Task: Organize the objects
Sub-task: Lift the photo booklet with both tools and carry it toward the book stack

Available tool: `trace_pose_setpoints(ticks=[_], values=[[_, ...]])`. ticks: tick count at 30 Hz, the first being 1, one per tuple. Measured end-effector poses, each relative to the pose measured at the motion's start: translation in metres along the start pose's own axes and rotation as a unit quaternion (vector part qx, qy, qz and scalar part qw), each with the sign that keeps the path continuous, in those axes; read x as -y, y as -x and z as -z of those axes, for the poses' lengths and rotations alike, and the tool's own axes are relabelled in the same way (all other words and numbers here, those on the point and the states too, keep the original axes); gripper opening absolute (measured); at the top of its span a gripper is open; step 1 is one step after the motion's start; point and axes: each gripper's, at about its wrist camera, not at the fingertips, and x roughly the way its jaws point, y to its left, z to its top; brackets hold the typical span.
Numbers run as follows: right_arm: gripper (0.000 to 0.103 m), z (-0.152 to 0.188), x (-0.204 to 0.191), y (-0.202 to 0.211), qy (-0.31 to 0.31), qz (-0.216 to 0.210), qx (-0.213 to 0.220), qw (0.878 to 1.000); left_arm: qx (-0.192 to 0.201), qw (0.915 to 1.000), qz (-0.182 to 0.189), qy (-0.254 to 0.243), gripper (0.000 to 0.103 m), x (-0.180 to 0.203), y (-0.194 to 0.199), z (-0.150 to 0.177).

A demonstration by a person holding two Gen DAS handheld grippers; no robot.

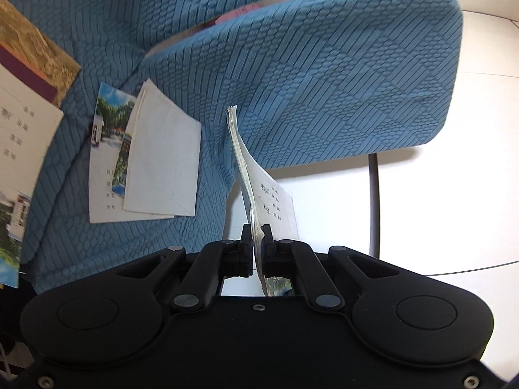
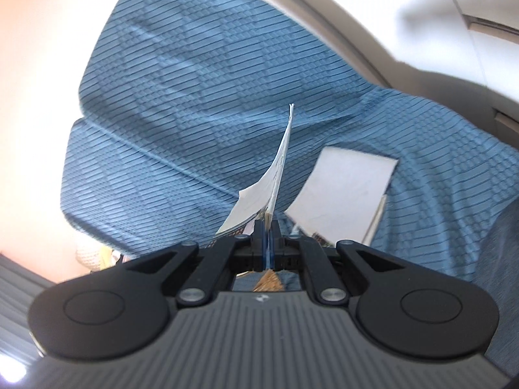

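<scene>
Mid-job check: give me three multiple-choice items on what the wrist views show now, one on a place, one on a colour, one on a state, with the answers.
1. Where do the loose cards lie?
A. on the seat
B. on the floor
C. on a shelf

2. What colour is the chair cover?
A. red
B. blue
C. yellow

3. How does the left gripper stand?
A. wide open, empty
B. shut on a stack of cards
C. shut on nothing

Answers:
1 A, the cards rest flat on the covered seat.
2 B, the quilted fabric is blue in both views.
3 B, its jaws pinch the stack of cards, seen edge-on; the right gripper likewise pinches another stack.
</scene>
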Motion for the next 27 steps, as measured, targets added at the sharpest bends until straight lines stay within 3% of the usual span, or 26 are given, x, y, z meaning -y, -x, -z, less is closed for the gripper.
trace_pose_setpoints(ticks=[16, 27], values=[[0.005, 0.046, -0.077, -0.016, 0.059, -0.038, -0.038, 0.997, 0.064, 0.9977, 0.02, -0.001, 0.003, -0.015, 0.114, -0.02], [0.005, 0.081, -0.103, -0.037, 0.09, -0.058, -0.079, 0.991, 0.112, 0.9934, 0.021, 0.009, 0.003, -0.048, 0.174, -0.024]])
